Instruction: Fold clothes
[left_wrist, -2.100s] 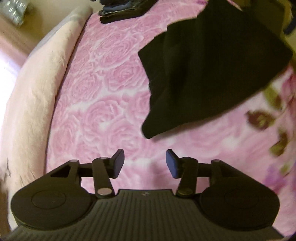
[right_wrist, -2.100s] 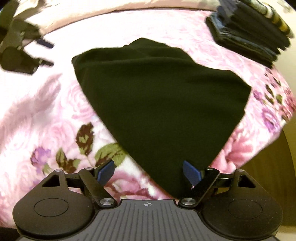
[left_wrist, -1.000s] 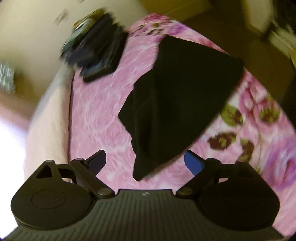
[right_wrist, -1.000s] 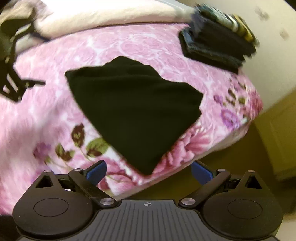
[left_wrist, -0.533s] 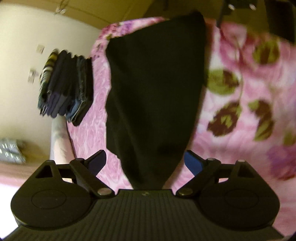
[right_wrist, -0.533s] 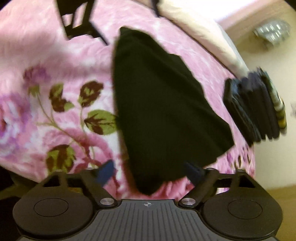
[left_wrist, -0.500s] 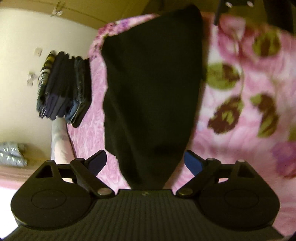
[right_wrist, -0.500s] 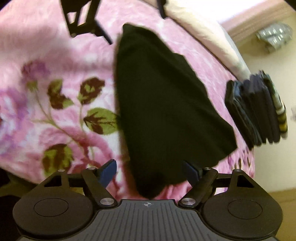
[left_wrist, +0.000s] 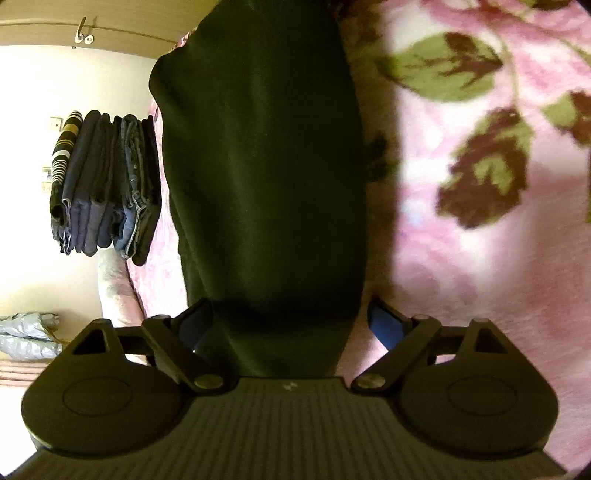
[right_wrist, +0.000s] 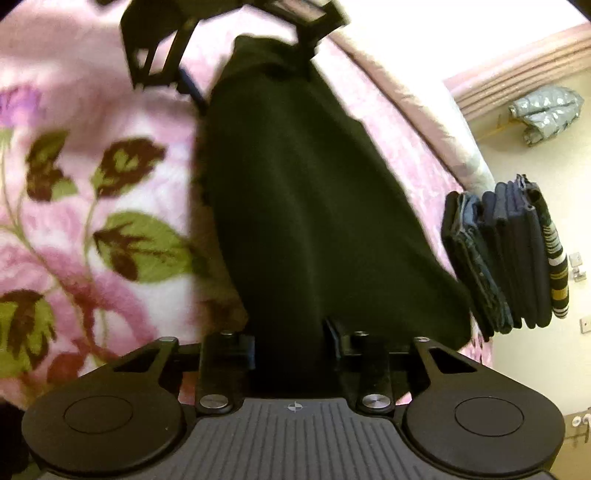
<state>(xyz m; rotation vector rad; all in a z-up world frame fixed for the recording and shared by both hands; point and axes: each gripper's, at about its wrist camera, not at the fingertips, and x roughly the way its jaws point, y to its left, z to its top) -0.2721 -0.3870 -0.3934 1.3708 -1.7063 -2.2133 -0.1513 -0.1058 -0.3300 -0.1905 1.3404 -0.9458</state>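
A folded black garment (left_wrist: 266, 166) lies on the pink floral bedspread (left_wrist: 480, 258). My left gripper (left_wrist: 291, 325) is open, its blue-padded fingers standing either side of the garment's near end. In the right wrist view my right gripper (right_wrist: 291, 343) is shut on the opposite end of the black garment (right_wrist: 303, 206). The left gripper (right_wrist: 221, 44) shows at the far end of the cloth in that view, blurred.
A stack of folded dark clothes and jeans (left_wrist: 107, 184) sits on the bed by the cream wall, also in the right wrist view (right_wrist: 506, 254). A pale pillow edge (right_wrist: 436, 129) runs along the bed. A silver jacket (right_wrist: 546, 110) hangs on the wall.
Both grippers moved in onto opposite ends of the black garment. The right gripper closed on its end; the left stayed open around the other end.
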